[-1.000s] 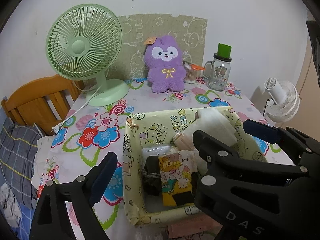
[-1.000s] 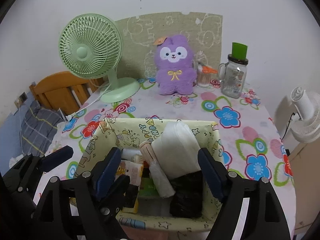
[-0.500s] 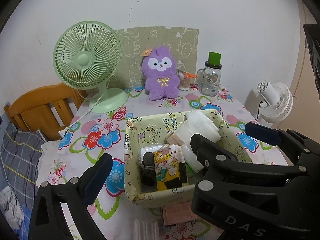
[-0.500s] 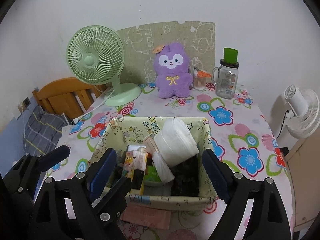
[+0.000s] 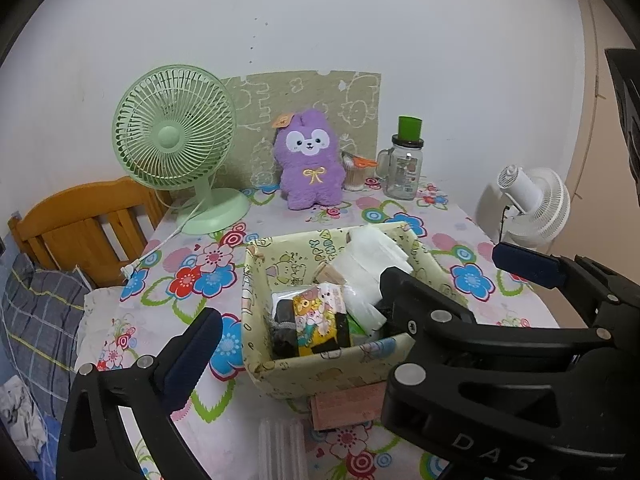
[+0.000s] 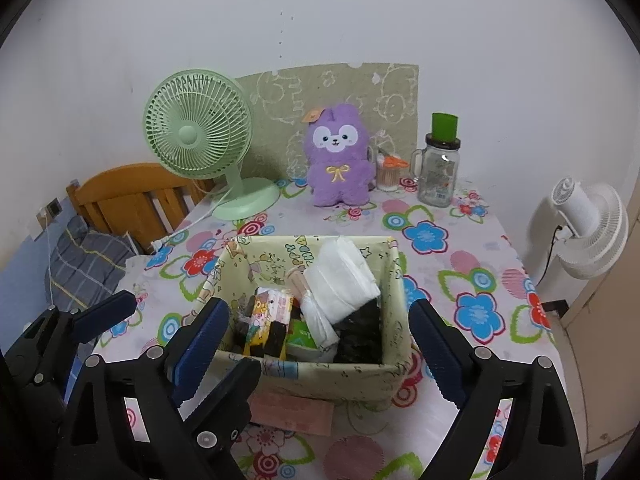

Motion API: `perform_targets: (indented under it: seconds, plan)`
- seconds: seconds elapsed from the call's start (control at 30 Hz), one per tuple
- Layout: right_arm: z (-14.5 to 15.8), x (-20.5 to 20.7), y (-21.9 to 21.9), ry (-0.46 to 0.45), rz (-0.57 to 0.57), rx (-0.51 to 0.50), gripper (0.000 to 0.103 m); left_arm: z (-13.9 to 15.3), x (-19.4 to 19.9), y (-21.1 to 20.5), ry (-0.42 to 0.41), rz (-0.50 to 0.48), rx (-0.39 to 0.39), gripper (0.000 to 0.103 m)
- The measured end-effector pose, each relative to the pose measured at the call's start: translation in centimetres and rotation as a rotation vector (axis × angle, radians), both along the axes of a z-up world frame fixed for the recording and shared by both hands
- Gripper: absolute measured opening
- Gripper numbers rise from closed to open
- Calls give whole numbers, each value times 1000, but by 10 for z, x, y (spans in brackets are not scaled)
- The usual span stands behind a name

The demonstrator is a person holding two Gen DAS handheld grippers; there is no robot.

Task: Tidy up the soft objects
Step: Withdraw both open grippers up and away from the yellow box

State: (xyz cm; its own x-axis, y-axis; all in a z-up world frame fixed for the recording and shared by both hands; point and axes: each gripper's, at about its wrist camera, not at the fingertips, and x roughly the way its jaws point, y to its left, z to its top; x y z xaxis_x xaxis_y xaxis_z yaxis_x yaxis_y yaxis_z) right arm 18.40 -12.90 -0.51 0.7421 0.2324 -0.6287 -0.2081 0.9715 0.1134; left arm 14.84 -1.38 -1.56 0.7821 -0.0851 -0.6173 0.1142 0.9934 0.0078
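- Fabric storage box (image 6: 308, 376): yellow-green, cartoon print, on the flowered tablecloth (image 6: 472, 264); packed with a white folded cloth (image 6: 340, 280), a bear-print packet (image 6: 268, 320) and dark rolled items (image 6: 358, 332).
- Right gripper (image 6: 316, 344): jaws opening, nothing gripped; the box sits between its fingers, pads clear of both side walls.
- Left gripper (image 5: 296, 330): jaws opening, empty; the box lies between and just beyond its fingers, untouched.
- Pink pad (image 6: 292, 414): flat, partly under the box's near edge.
- Rear of table: green fan (image 6: 200, 136), purple plush (image 6: 338, 156), glass jar (image 6: 438, 168).
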Motion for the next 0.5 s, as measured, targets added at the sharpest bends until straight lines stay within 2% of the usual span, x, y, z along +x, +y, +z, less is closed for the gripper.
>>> perform_targets:
  seconds: [0.5]
  plan:
    - [11, -38, -9, -52, -36, -25, 98, 7, -31, -7, -25, -12, 5, 103]
